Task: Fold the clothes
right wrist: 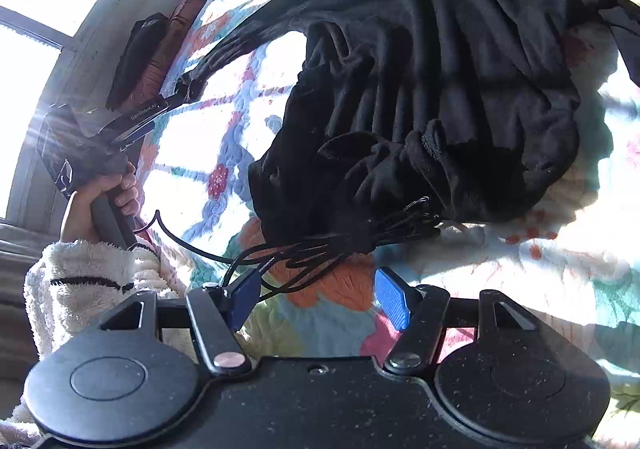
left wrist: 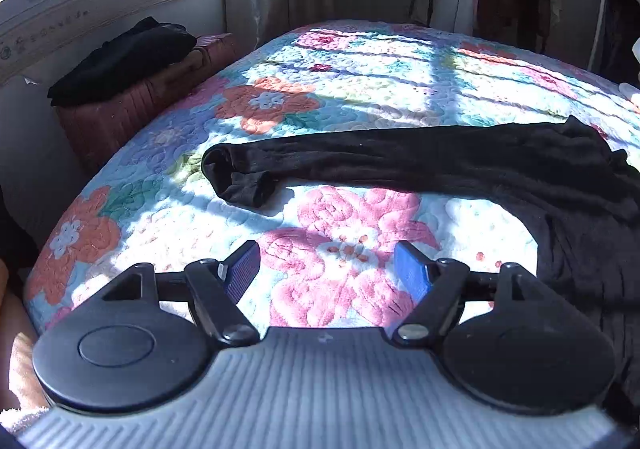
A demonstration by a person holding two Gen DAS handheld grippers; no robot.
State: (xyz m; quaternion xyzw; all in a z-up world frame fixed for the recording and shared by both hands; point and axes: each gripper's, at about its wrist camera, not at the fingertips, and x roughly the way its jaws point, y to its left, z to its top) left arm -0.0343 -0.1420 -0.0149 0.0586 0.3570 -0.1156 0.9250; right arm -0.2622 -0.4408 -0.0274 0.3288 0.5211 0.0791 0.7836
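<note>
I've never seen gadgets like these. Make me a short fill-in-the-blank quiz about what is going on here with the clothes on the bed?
1. The garment spread on the floral quilt is ____ in colour.
2. The left gripper holds nothing; its jaws are ____.
3. The pads on the right gripper are ____ in colour.
4. A second dark garment lies folded on a reddish ____ beside the bed.

Missing words: black; open; blue; suitcase
</note>
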